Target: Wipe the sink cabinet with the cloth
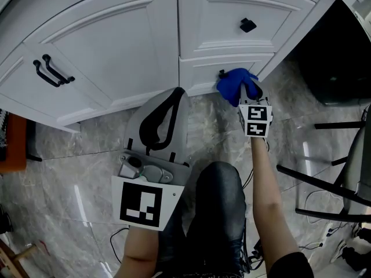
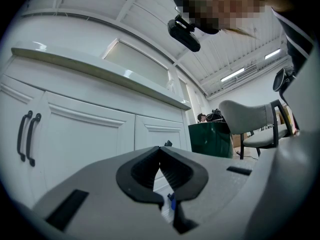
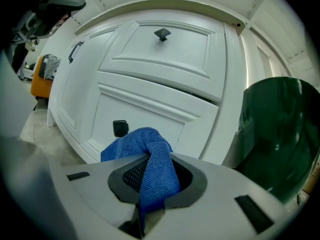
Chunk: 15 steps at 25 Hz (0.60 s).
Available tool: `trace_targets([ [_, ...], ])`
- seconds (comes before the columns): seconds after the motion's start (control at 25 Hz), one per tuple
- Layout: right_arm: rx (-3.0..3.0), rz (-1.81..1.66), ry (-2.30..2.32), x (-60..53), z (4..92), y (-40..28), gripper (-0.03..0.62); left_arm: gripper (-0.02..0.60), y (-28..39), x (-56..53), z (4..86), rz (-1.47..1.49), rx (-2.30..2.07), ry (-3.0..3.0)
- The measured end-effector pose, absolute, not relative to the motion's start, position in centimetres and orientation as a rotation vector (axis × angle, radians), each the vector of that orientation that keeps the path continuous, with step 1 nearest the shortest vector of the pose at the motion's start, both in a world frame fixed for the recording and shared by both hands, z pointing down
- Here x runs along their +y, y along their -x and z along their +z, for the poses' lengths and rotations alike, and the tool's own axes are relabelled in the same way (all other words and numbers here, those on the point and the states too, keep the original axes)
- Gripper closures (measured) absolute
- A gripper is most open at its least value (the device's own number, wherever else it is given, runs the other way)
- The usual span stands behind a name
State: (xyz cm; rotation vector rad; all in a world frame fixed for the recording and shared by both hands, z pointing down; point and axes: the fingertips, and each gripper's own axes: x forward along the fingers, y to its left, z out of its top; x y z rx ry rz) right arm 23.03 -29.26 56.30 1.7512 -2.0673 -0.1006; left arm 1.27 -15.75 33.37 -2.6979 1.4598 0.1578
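Left grey gripper (image 1: 177, 92) hangs idle, jaws pressed together on nothing.
Right gripper (image 1: 248, 91) clamps the blue woven cloth (image 1: 233, 81) at the lower drawer (image 1: 203, 74) of the white panelled sink cabinet (image 1: 116, 45), seemingly placed for wiping.

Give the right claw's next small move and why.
Probably press the blue cloth forward onto the lower drawer front. The right claw is shut on the cloth, which bunches just before that white panel beside its black knob; contact isn't clear.
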Motion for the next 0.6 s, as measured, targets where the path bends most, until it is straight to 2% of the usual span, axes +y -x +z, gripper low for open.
trace_targets([
  [0.6, -2.032, -0.086, -1.784, -30.0, 54.5, -25.4, 0.531, 0.577, -0.2, -16.8, 33.8, 0.08, 1.458, 2.669],
])
